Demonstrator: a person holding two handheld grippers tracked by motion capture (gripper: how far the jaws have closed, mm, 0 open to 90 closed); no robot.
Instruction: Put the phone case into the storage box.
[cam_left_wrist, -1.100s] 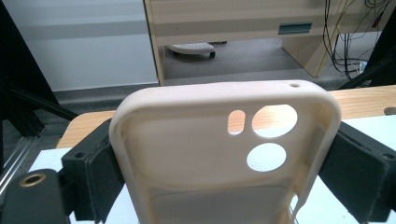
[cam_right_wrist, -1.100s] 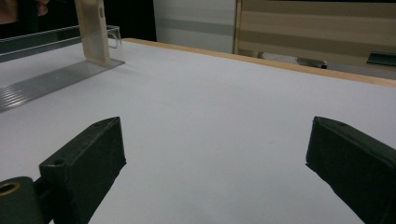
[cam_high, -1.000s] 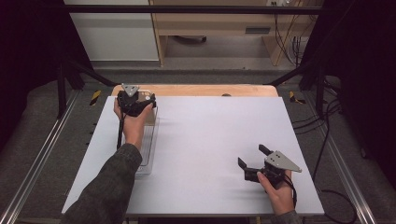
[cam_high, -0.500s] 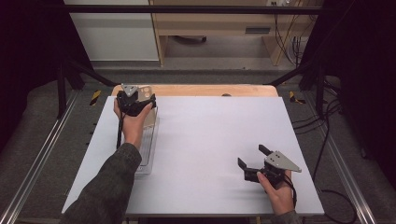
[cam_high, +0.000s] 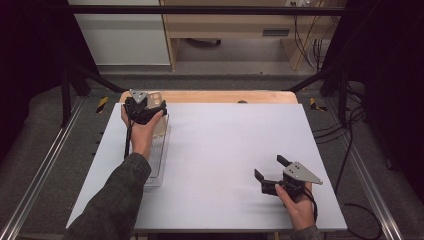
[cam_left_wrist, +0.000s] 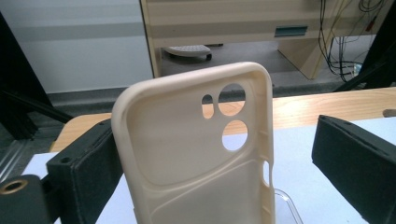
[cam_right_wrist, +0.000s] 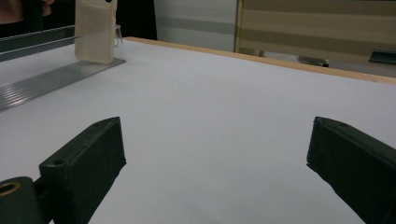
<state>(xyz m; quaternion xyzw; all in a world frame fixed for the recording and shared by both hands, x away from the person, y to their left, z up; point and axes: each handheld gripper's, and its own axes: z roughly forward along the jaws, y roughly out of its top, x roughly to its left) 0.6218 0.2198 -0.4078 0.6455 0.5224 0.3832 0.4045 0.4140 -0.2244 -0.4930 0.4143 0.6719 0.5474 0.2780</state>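
The phone case (cam_left_wrist: 196, 154) stands nearly upright between the jaws of the left gripper (cam_high: 142, 107), its long axis running up and down with a slight lean. Its camera end points up: the three lens holes sit near the top, and the hollow inner side faces the left gripper view's camera. In the high view the case (cam_high: 159, 100) rises just beyond the gripper at the far left corner of the table (cam_high: 225, 150), close to the wooden edge.

The case's left edge lies against the left jaw. The right jaw stands well apart from the case's right edge, with bare table showing in the gap. So the jaws are wide, and the pictures do not show a firm pinch; the case seems to lean on one jaw only. Its lower end is out of sight below the frame, above a clear tray (cam_high: 156, 160) whose rim shows at the bottom of the left gripper view. In the right gripper view the case (cam_right_wrist: 95, 30) appears far off, upright, its foot at the tray.

The left hand (cam_high: 141, 131) reaches far forward, sleeve stretched along the left side of the table over the tray, wrist level, gripper pointed away from the person.

The right gripper (cam_high: 272, 172) rests low near the table's near right corner, jaws spread wide and empty, aimed left and forward across the bare top. The right hand (cam_high: 297, 202) holds it from behind
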